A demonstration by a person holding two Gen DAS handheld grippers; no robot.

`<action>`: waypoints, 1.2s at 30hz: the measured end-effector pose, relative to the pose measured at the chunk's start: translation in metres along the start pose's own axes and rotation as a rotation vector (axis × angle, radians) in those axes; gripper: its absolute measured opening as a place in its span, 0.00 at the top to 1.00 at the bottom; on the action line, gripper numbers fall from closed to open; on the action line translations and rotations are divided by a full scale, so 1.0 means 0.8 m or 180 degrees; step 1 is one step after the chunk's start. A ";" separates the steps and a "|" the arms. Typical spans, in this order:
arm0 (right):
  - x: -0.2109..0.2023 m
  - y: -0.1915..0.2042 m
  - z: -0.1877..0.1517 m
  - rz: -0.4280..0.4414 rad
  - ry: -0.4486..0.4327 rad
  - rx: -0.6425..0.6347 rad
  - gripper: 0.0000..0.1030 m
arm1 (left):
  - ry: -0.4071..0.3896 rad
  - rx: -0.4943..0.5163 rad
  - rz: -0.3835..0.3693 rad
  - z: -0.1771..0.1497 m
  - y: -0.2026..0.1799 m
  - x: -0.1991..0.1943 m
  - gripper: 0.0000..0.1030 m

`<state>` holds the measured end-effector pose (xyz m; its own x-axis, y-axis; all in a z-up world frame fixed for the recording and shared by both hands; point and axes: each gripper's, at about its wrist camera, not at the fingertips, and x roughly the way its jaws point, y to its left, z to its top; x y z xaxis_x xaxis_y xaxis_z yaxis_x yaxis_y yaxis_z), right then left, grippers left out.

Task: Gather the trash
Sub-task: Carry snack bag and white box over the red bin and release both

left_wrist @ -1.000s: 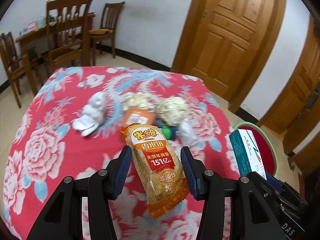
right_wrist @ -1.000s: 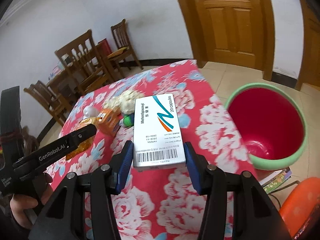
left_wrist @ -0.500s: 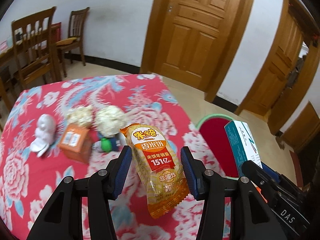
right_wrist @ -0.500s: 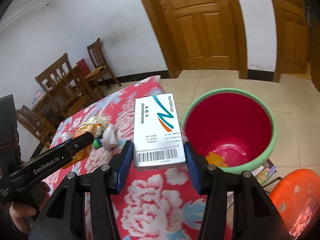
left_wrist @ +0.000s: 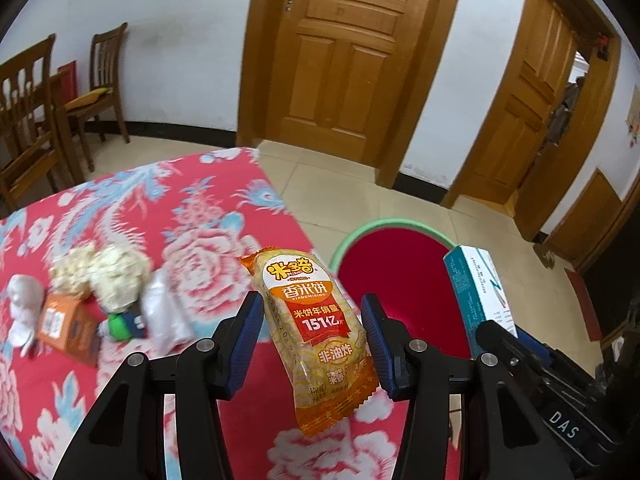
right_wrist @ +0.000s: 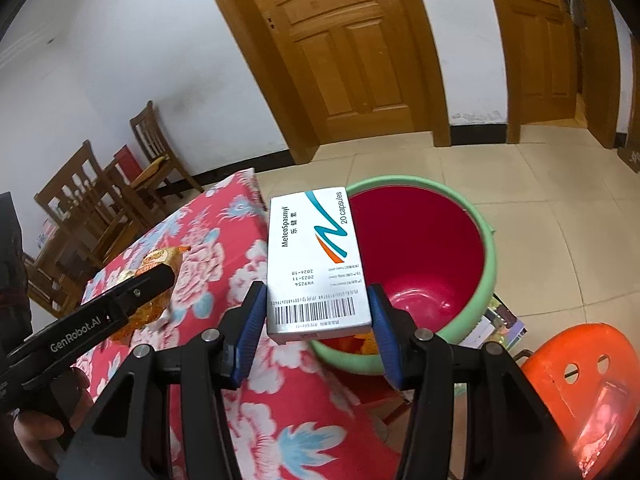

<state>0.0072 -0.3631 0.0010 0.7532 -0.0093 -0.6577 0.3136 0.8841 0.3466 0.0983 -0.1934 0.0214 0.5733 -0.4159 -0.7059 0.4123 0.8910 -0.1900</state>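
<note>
My left gripper point(left_wrist: 313, 304) is shut on a yellow-orange rice-cracker packet point(left_wrist: 316, 332), held upright above the right edge of the red flowered tablecloth point(left_wrist: 200, 220). In my right gripper point(right_wrist: 318, 294), shut, sits a white medicine box point(right_wrist: 316, 256), its far end over the near rim of a red bin with a green rim point(right_wrist: 400, 179). The left wrist view shows the bin point(left_wrist: 384, 225) on the floor just beyond the packet, and the box point(left_wrist: 476, 292) to the right. Crumpled paper balls point(left_wrist: 116, 276), a small orange box point(left_wrist: 64, 322) and a white tissue point(left_wrist: 24, 304) lie on the table.
An orange plastic stool point(right_wrist: 580, 380) stands right of the bin, and printed papers point(right_wrist: 500, 320) lie under the bin's side. Wooden chairs point(left_wrist: 100, 92) line the far wall at left. Wooden doors point(left_wrist: 344, 60) stand behind the tiled floor. A hand point(right_wrist: 36, 432) grips the left tool's handle.
Both grippers have swung right, away from the table's middle towards the bin, each keeping its item. The bin now fills more of both views and the table trash has slid left.
</note>
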 end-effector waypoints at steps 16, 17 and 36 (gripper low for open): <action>0.048 -0.075 0.011 -0.0251 0.0209 0.0369 0.48 | 0.0222 0.0388 -0.0197 0.008 -0.067 0.082 0.50; 0.050 -0.079 0.011 -0.0261 0.0222 0.0385 0.48 | 0.0247 0.0397 -0.0206 0.008 -0.069 0.088 0.50; 0.062 -0.106 0.010 -0.0341 0.0265 0.0573 0.47 | 0.0333 0.0487 -0.0255 0.012 -0.083 0.114 0.42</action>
<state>0.0229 -0.4421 -0.0561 0.6621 -0.0537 -0.7475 0.4931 0.7823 0.3806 0.1300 -0.2925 -0.0240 0.4609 -0.4561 -0.7613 0.5611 0.8144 -0.1482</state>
